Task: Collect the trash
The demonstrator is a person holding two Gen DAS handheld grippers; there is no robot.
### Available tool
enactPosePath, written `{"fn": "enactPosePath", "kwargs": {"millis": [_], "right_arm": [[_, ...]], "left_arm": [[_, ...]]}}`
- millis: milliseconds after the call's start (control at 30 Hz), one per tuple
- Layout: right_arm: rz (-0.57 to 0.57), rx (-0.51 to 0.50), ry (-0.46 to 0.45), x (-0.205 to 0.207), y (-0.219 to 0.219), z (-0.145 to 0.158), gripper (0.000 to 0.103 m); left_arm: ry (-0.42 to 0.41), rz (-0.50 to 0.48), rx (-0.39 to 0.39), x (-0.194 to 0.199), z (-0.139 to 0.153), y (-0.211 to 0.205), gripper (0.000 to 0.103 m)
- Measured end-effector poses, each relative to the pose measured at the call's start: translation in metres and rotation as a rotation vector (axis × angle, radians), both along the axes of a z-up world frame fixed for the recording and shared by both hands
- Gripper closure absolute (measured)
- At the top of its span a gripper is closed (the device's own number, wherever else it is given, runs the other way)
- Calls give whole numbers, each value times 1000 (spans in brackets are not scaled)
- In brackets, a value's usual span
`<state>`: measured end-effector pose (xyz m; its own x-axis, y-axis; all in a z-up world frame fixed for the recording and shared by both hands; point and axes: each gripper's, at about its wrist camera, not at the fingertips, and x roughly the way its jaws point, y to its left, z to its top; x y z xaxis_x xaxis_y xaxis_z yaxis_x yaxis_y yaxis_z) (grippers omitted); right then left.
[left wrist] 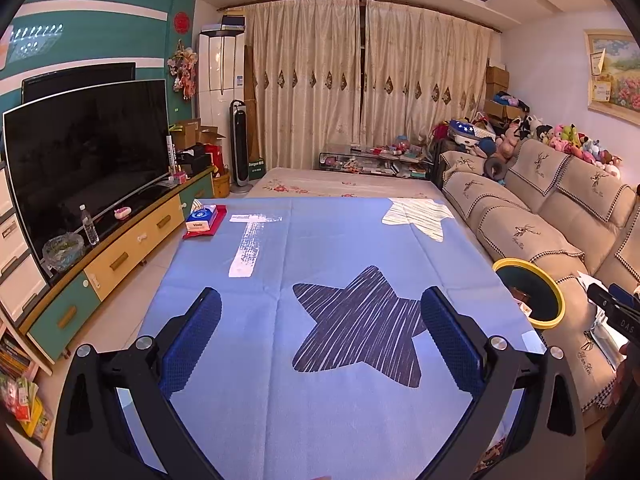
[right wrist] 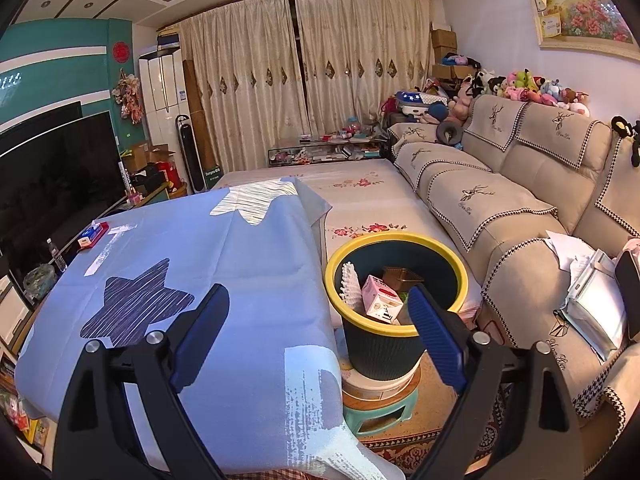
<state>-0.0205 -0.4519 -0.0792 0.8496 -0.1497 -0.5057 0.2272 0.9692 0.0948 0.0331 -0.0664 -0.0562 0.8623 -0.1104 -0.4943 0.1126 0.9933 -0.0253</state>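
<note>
The trash already collected sits in the yellow-rimmed dark waste bin (right wrist: 396, 292), which stands on a small stacked stool between the blue star-print tablecloth (right wrist: 224, 264) and the beige sofa (right wrist: 520, 216). Inside it show a pink-and-white carton (right wrist: 380, 300), a white bristled brush (right wrist: 350, 286) standing against the wall, and a brown basket-like piece (right wrist: 402, 276). The carton carries print, but too small to read.

The right gripper (right wrist: 318, 312) hangs nearest the bin, its jaws spread wide and empty; its right finger overlaps the bin's near rim in the picture, so the bin lies just ahead and slightly to the right. The left gripper (left wrist: 320, 320) hovers over the dark star in the middle of the cloth, jaws also spread wide with nothing between them; from there the bin (left wrist: 532, 294) is off to the right at the table's edge.

The only loose item on the cloth is a blue-and-white tissue pack (left wrist: 201, 219) lying on a red wrapper or pouch at the far left corner, well apart from both grippers and ahead-left of the left one, which is nearer. Its long axis runs roughly away from the camera, tilted a little to the right. Its label appears to read "Vinda". Whether it counts as trash is unclear; if not, the table looks done.

On the sofa covers, script under the deer motif is illegible.
</note>
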Motion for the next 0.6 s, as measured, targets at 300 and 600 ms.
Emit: {"fn": "enactPosePath", "kwargs": {"millis": [300,600], "right_arm": [[3,1,4,1,0,0,17],[5,3,5,1,-1,0,17]], "left_arm": [[4,-5,0,-1,0,-1,5],[5,-1,-5,1,0,2,5]]}}
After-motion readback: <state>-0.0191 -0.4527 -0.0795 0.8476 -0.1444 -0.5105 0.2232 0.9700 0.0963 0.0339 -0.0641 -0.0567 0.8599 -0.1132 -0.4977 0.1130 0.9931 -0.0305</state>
